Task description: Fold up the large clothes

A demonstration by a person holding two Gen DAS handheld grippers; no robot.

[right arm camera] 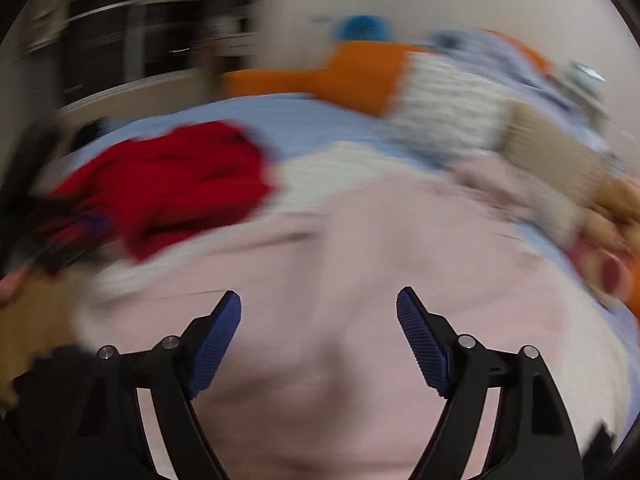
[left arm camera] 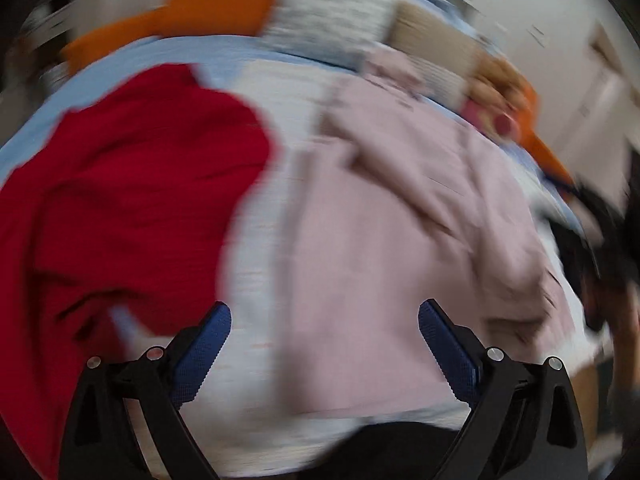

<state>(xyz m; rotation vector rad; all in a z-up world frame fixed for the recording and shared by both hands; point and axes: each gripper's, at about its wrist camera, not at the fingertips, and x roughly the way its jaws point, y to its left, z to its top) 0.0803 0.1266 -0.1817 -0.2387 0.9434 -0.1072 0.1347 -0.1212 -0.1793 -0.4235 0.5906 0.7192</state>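
Blue bed sheet under blurry clothes. Left view: pink garment at 3 o'clock, red garment at 9, left gripper wide, empty. Right view: pink garment below right gripper, wide, empty; red garment at 10.

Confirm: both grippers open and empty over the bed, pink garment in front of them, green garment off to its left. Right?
Not quite: the garment left of the pink garment is red, not green, as the left wrist view shows. Both the left gripper and the right gripper are open and empty.

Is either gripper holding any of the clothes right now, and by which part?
Nothing is held. The left gripper and right gripper are both open and empty above the pink garment.
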